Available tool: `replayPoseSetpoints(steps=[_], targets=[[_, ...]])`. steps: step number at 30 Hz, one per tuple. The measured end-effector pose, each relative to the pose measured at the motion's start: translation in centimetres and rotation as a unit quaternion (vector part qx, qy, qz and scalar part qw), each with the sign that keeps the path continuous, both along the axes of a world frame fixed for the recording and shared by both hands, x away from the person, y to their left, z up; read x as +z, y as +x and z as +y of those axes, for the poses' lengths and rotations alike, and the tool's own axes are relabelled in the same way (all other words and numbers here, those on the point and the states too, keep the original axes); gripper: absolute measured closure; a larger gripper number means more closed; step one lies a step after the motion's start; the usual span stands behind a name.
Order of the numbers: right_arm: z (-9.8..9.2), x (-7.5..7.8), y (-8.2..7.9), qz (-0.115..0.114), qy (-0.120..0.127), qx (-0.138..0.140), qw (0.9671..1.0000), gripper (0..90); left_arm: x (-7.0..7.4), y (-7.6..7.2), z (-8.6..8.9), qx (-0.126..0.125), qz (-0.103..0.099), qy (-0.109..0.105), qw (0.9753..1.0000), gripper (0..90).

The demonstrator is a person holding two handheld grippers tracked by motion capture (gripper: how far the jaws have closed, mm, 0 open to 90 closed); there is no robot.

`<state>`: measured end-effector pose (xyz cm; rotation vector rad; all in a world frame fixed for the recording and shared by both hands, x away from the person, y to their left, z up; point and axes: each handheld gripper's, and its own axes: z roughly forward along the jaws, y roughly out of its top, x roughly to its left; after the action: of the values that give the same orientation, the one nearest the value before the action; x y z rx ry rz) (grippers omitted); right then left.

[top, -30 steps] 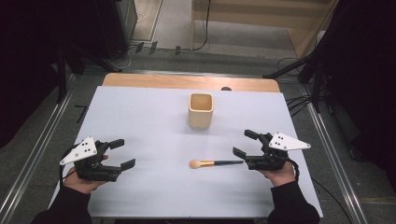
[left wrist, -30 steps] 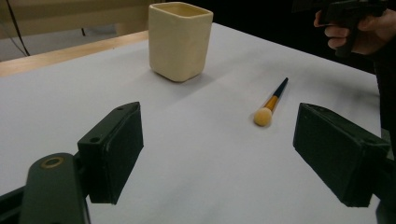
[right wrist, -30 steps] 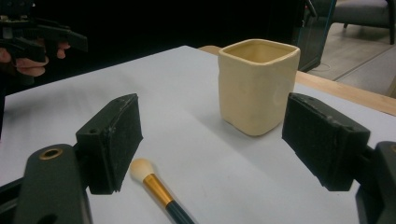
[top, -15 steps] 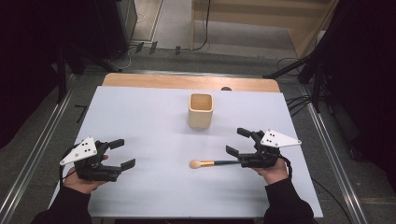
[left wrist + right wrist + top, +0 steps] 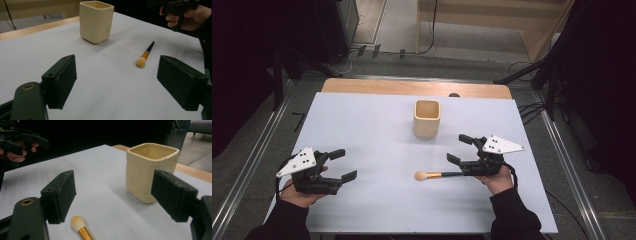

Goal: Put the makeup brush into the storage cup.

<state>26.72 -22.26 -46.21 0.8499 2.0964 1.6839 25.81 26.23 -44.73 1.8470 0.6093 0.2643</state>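
A small brush (image 5: 439, 175) with a round pale head, a gold collar and a dark handle is seen lying flat on the white worktop (image 5: 362, 130), just below the middle of the high view. Its head points toward the left of the frame and its handle runs toward the right. In the right gripper view the head and collar appear at the bottom edge, between the two black jaws.

The right gripper (image 5: 462, 150) is held over the handle end, at the lower right of the high view. Its jaws are spread wide and nothing is held between them; whether the handle is already touched cannot be told. The step in hand is judged to be the approach for picking up the brush.

A cream square cup (image 5: 427, 118) stands upright above the brush, near the centre of the frame and apart from it; it appears empty.

The left gripper (image 5: 343, 164) is kept at the lower left of the high view, well apart from both things, with its jaws also spread and empty.

For the next move, the right gripper would need to be lowered so that the thin handle is bracketed by the jaws, then closed firmly, since a low, slim handle is easily missed.
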Motion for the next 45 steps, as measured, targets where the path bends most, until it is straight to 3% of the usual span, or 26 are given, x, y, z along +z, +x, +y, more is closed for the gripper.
replayPoseSetpoints(steps=[32, 35, 39, 42, 44, 45], targets=[[3.1, 0.3, 2.6, -0.006, -0.001, 0.015, 0.9999, 21.7, 0.0, -0.1, 0.4, 0.006, 0.002, -0.002, 1.0000, 16.4], [3.1, 0.6, 2.6, -0.001, -0.014, 0.016, 0.9998, 21.7, 0.0, -0.1, 0.5, 0.010, 0.001, -0.002, 1.0000, 16.4], [3.0, 1.1, 2.5, 0.026, -0.055, 0.040, 0.9973, 21.6, 0.1, -0.1, 0.6, 0.012, 0.001, -0.002, 0.9999, 16.4], [3.1, 1.5, 2.7, 0.041, -0.099, 0.063, 0.9923, 21.6, 0.1, -0.1, 0.5, 0.011, 0.000, -0.002, 0.9999, 16.4], [3.1, 1.7, 2.9, 0.044, -0.109, 0.070, 0.9905, 21.7, 0.1, -0.1, 0.5, 0.011, 0.000, -0.001, 0.9999, 16.4], [3.3, 2.2, 3.2, 0.052, -0.129, 0.081, 0.9869, 21.6, 0.0, -0.1, 0.4, 0.011, 0.000, 0.000, 0.9999, 16.4]])
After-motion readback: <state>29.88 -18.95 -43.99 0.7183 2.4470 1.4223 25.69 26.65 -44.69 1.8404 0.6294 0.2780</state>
